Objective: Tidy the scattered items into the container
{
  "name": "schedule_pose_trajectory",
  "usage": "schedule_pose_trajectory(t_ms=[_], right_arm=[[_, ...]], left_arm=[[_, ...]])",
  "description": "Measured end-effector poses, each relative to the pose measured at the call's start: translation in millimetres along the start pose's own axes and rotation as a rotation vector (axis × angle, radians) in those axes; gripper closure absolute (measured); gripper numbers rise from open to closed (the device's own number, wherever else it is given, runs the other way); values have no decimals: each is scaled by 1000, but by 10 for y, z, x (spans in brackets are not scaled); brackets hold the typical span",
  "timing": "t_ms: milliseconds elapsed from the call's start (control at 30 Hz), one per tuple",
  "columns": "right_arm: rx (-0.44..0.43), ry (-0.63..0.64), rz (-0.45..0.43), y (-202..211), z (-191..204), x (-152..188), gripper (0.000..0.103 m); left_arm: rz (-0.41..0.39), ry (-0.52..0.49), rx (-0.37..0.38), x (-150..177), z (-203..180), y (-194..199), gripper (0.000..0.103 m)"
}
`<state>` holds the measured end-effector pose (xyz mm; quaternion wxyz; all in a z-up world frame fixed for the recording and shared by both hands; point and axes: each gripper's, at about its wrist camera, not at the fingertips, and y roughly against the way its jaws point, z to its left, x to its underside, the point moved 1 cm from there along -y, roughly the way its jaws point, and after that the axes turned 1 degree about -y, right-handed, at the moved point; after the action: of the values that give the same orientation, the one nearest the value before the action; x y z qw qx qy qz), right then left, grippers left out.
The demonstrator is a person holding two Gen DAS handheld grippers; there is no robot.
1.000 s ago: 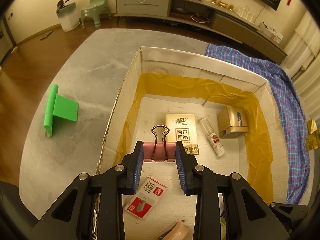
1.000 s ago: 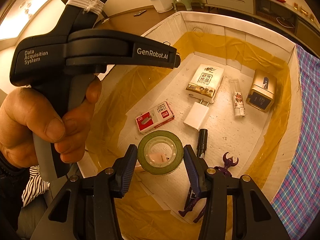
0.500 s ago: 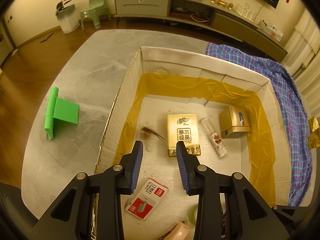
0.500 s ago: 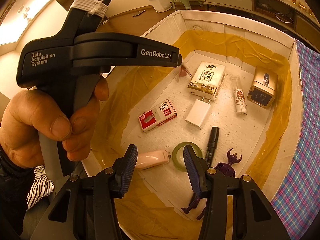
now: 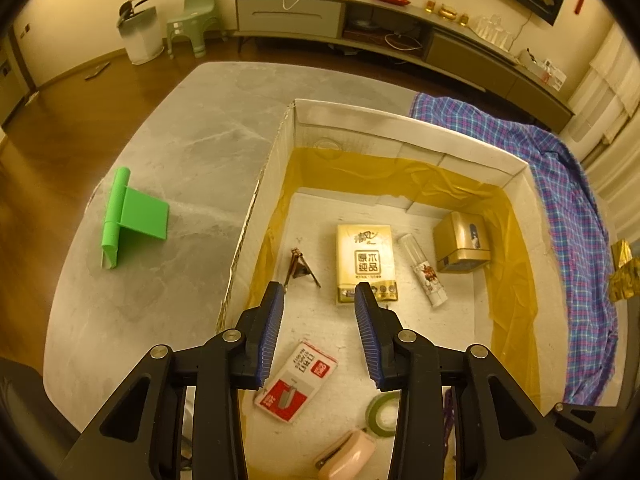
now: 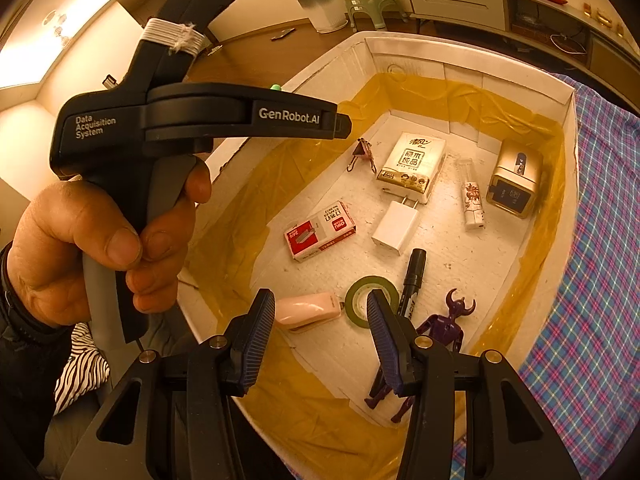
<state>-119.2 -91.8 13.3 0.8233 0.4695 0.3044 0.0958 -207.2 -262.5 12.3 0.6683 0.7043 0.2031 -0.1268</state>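
Over the white box (image 5: 404, 128) both grippers hover with jaws apart, nothing between them: left gripper (image 5: 319, 334), right gripper (image 6: 320, 338). Binder clip (image 5: 298, 266) lies on box floor just beside tissue pack (image 5: 366, 260); green tape roll (image 6: 370, 300) lies between pink stapler (image 6: 308, 311) and black marker (image 6: 412, 280). Staples box (image 6: 320, 230) mid floor. Green stand (image 5: 134, 218) sits outside on grey table (image 5: 188, 148), well apart from box
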Motion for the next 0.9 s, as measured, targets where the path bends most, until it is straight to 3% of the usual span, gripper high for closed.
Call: schedule_pose_trajectory(t_ms=[333,900], right_arm=[[89,64,-54,253,48,173,53],[167,126,-159,673,128,495,53]], left_arm=[[-49,-46,8,176,-113,381,64],[-194,-124,-55,711,-303,1087,61]])
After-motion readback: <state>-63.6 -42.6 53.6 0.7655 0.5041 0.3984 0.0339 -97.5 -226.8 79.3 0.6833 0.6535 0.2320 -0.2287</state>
